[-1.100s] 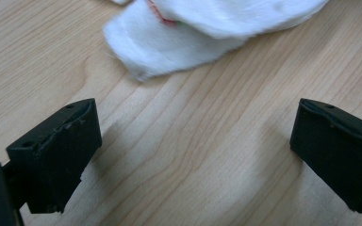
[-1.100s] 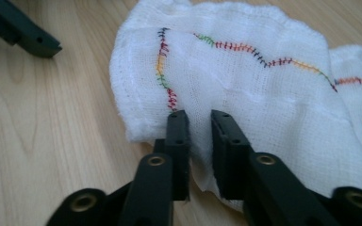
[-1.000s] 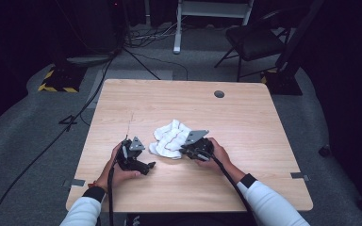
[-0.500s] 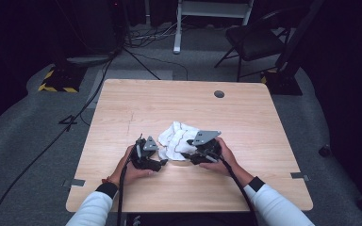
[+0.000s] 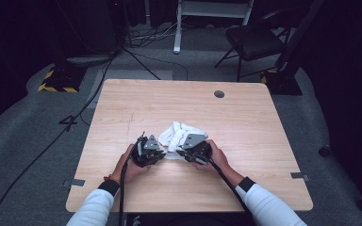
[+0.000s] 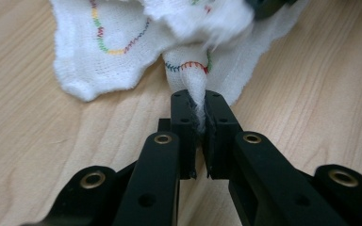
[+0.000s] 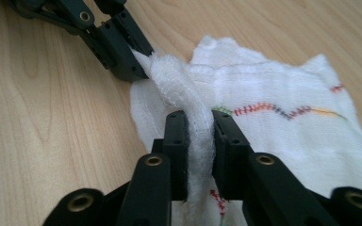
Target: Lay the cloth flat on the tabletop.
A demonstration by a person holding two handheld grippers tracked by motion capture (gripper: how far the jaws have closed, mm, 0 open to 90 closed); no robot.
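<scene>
Dark surroundings ring our workspace: from the high view we see grey carpet, a black chair (image 5: 252,40), cables on the floor, and the pale wooden table (image 5: 136,103) with a round grommet hole (image 5: 219,94) near its far edge. That view alone gives us the room and our white sleeves coming in from below; the weave and stitching of the cloth come out in the two gripper views.

Our white cloth (image 5: 178,134) lies crumpled near the middle of the table, toward our side, between both hands. The left gripper (image 5: 156,151) and right gripper (image 5: 181,150) sit close together at its near edge.

In the left gripper view, the left gripper (image 6: 201,113) has just been closing, and its jaws now pinch a narrow twisted fold of the cloth (image 6: 108,33). In the right gripper view, the right gripper (image 7: 199,123) has likewise just closed, clamped on a thicker bunched fold.

Up close the cloth (image 7: 273,136) is a gauzy open weave, edged with a wavy line of multicoloured stitching in red, blue, green and yellow.
</scene>
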